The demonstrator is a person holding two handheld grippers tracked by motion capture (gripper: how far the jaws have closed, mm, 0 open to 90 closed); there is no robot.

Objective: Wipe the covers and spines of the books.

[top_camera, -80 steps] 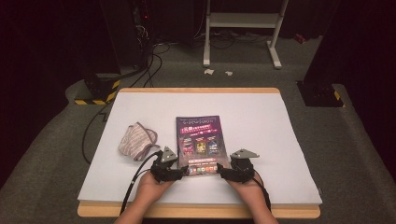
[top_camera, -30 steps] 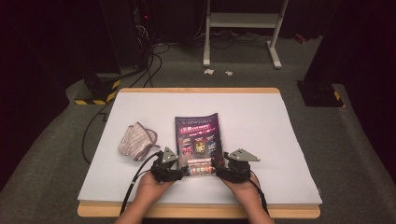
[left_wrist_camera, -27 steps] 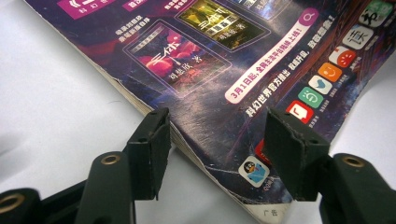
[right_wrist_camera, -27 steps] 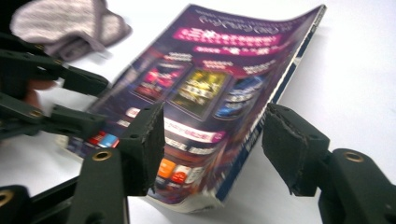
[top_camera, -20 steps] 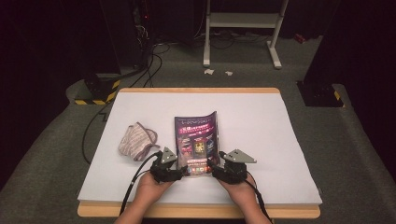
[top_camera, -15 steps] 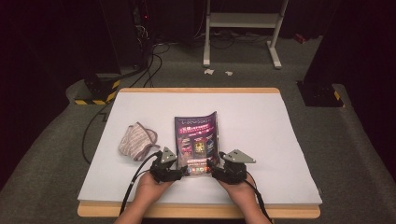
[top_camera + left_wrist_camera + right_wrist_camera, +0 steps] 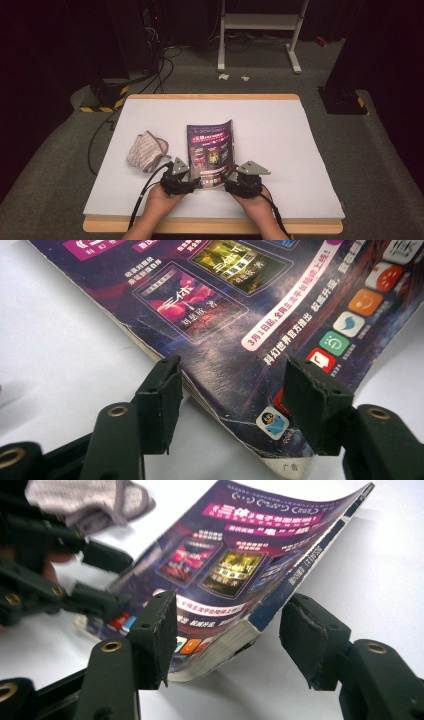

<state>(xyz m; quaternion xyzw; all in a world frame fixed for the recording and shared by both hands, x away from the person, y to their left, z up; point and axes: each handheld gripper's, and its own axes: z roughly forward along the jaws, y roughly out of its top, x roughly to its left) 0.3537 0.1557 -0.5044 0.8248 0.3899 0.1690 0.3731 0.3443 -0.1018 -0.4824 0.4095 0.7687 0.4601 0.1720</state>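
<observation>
A thick paperback book (image 7: 211,152) with a purple cover lies mid-table, its spine side tilted up off the white surface. My left gripper (image 7: 192,181) is open at the book's near left corner. In the left gripper view its jaws (image 7: 232,375) straddle that corner of the book (image 7: 235,310), one jaw beside the page edge and the other over the cover. My right gripper (image 7: 231,181) is open at the near right corner. In the right gripper view (image 7: 227,615) the raised spine corner of the book (image 7: 235,555) sits between the jaws. The left gripper (image 7: 107,580) shows there too.
A striped cloth pouch (image 7: 146,150) lies left of the book, near the left gripper's cable, and appears again (image 7: 90,497) at the top left of the right gripper view. The white table top (image 7: 280,130) has a wooden rim. Beyond it are floor cables and a metal stand.
The book lay flat earlier; now its spine side is tilted up. My right gripper has moved slightly left against that side. The left gripper has barely moved.
</observation>
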